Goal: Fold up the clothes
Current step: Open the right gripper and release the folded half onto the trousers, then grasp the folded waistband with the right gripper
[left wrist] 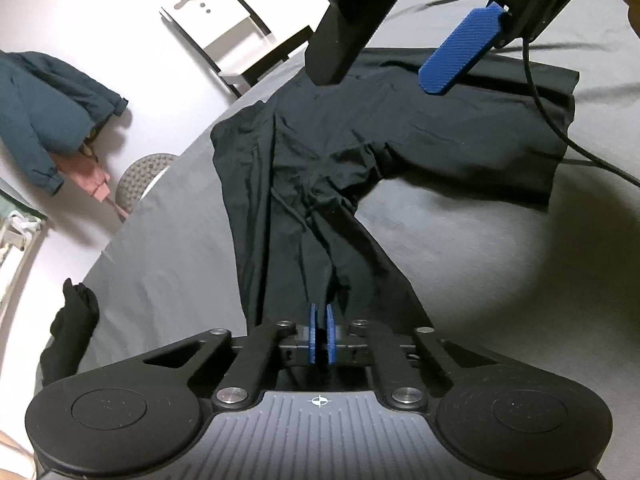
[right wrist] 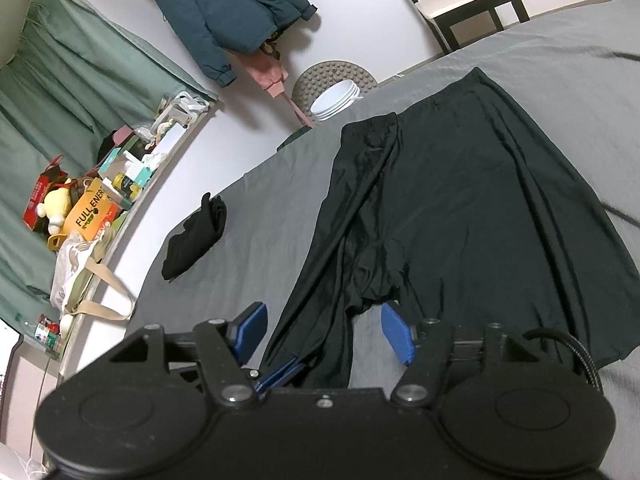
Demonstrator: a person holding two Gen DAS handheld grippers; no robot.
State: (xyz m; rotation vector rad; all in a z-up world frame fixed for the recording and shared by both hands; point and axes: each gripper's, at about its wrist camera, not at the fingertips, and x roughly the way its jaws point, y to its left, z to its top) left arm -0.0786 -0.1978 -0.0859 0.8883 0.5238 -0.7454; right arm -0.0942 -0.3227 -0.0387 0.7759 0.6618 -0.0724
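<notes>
Black trousers (left wrist: 320, 152) lie spread on a grey bed sheet (left wrist: 460, 248), waistband at the far end and legs running toward the camera. In the left wrist view my left gripper (left wrist: 320, 334) is shut on the near end of a trouser leg, its blue pads pinching the fabric, which pulls into taut folds. My right gripper (left wrist: 380, 80) hovers open over the waist end, fingers wide apart. In the right wrist view the right gripper (right wrist: 324, 334) is open, with the trousers (right wrist: 460, 200) lying below and between its blue pads (right wrist: 396, 336).
A small crumpled black garment (right wrist: 196, 236) lies near the bed's left edge. A black cable (left wrist: 540, 100) trails across the trousers. Beyond the bed are a white chair (left wrist: 236, 28), a teal jacket (right wrist: 224, 8), stacked plates (right wrist: 336, 100) and a cluttered ledge (right wrist: 100, 200).
</notes>
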